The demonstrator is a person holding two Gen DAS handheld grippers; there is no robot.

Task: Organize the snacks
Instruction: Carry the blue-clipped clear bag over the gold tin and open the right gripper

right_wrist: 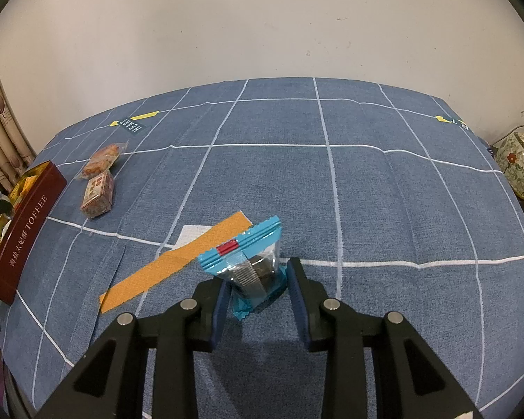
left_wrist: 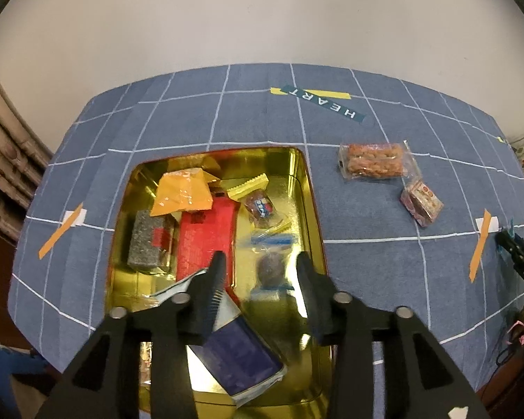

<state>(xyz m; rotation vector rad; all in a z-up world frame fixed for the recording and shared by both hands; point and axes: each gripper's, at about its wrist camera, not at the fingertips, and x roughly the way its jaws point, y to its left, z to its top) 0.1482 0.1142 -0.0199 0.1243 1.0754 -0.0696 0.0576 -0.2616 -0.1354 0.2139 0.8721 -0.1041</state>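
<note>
While both claws hang over the blue checked tablecloth [right_wrist: 366, 188], neither has hold of anything.

Left gripper [left_wrist: 260, 267]: spread wide above the gold tin [left_wrist: 312, 192], nothing between the fingers; the left fingertip [left_wrist: 217, 265] overlaps the red packet [left_wrist: 206, 241] in view, though contact cannot be judged from this angle.

Tin contents: orange packet [left_wrist: 181, 193] at 11 o'clock, grey block [left_wrist: 146, 242] at 9 o'clock, red packet in the middle, small clear-wrapped sweet [left_wrist: 260, 207] at 1 o'clock, dark round snack in a clear blue-edged wrapper [left_wrist: 270, 265] between the fingers' line of sight, dark blue packet [left_wrist: 239, 359] at 6 o'clock.

Right gripper [right_wrist: 258, 279]: open, its fingers standing on either side of the blue-wrapped cookie pack [right_wrist: 249, 272]; the left finger looks near or touching the wrapper, the right one stands just apart.

Cookie pack: on the cloth, beside the near end of an orange tape strip [right_wrist: 178, 265].

Loose snacks: a clear pack of brown pieces [left_wrist: 373, 160] and a small pink box [left_wrist: 422, 203], near each other on the cloth at 2 o'clock from the tin.

Tin's outer wall: dark red, lettered TOFFEE, at 9 o'clock in the right wrist view.
</note>
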